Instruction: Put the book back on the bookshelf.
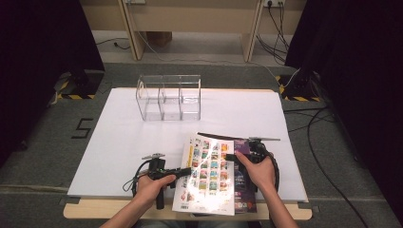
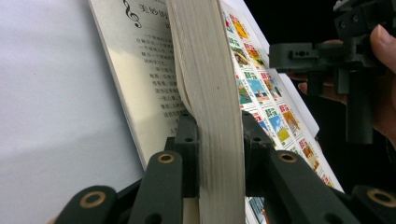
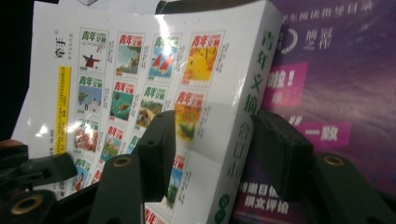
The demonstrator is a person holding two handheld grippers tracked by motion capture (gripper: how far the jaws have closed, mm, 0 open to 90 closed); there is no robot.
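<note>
Left gripper [image 1: 183, 172] is clamped on the book [image 1: 209, 173]: in the left gripper view both pads squeeze the page block [image 2: 212, 93], one on each side, page edges running straight up out of the jaws. A loose inner page with printed text and a treble clef [image 2: 144, 79] hangs open on one side of the jaws; the cover [image 2: 261, 93] with its grid of small pictures sits on the other.

Right gripper [image 1: 237, 157] is at its widest, not pressing. In the right gripper view its jaws straddle the spine [image 3: 243, 121]: one jaw lies over the picture cover, the other over the purple sheet [image 3: 327, 84] beyond the spine. There's a gap between the pads and the spine; I can't tell whether either pad brushes paper.

From the high view the book sits between the two tools at the near edge of the white table [image 1: 123, 137], cover up, tilted, its left edge in the left gripper and its spine at the right gripper's tips. The purple sheet lies under the book on the right gripper's side. A clear three-bay organizer [image 1: 169, 97] stands well ahead of both tools, towards the far edge.

From the left gripper view I see the right gripper [image 2: 299, 56] past the cover, a thumb [image 2: 385, 42] on it.
</note>
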